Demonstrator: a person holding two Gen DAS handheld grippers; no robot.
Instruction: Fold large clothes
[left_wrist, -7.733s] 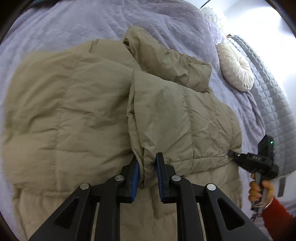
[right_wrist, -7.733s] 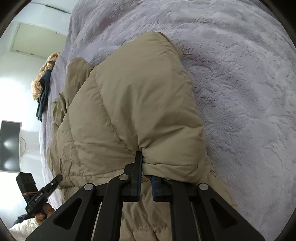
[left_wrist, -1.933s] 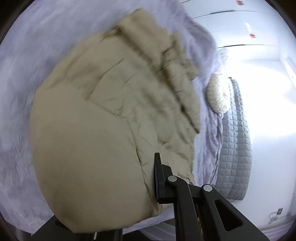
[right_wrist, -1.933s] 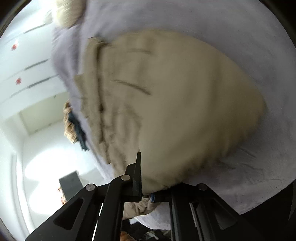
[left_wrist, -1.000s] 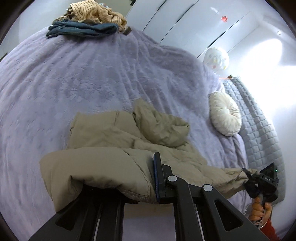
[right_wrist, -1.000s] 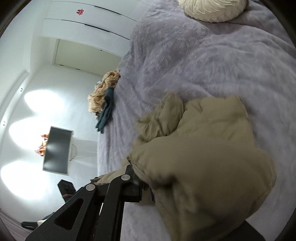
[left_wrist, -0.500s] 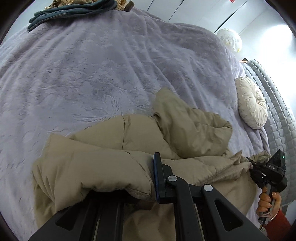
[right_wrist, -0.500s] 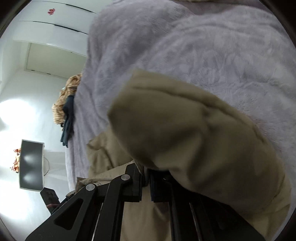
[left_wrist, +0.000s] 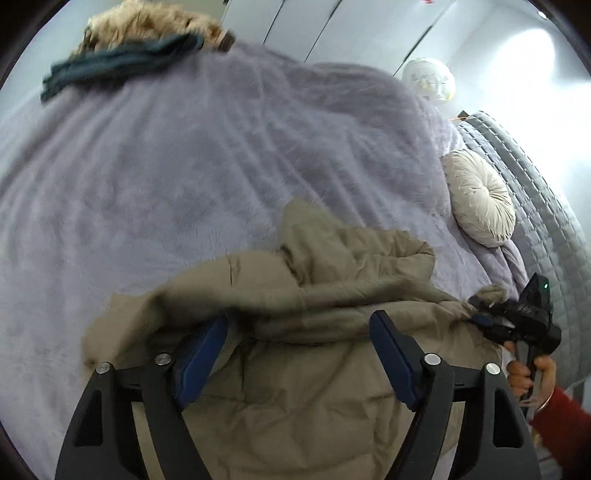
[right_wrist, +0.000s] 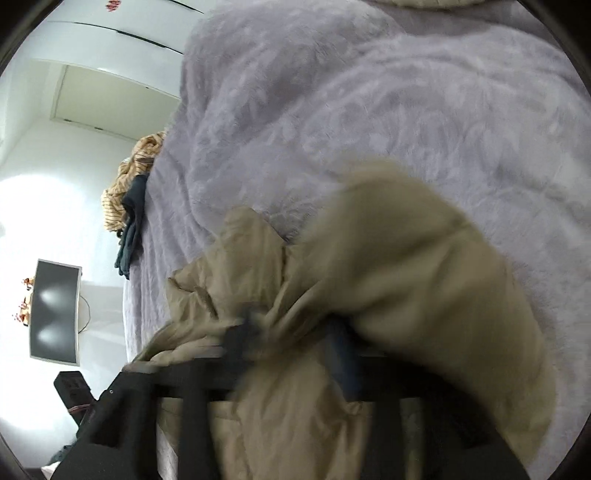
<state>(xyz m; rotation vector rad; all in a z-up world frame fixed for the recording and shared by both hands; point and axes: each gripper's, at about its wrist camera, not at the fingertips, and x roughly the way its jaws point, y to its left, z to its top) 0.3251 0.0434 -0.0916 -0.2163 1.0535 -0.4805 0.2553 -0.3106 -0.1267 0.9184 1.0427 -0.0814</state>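
We see the bed (left_wrist: 192, 155) with its lavender fleece cover; headboard (left_wrist: 543, 206) runs along its right edge in the left wrist view. Tan puffer coat (left_wrist: 332, 280) lies bunched in a folded heap at the near edge of the bed, hood end toward the middle. Pile of clothes (left_wrist: 140, 48) sits at the far edge. Round cream cushion (left_wrist: 480, 199) rests against the headboard side. Left gripper (left_wrist: 299, 345): jaws spread wide, coat fabric lying between them, not pinched. Right gripper (right_wrist: 295, 334): blurred, jaws look apart with coat draped over them; in the left wrist view its tip touches the coat's right end (left_wrist: 517, 317)
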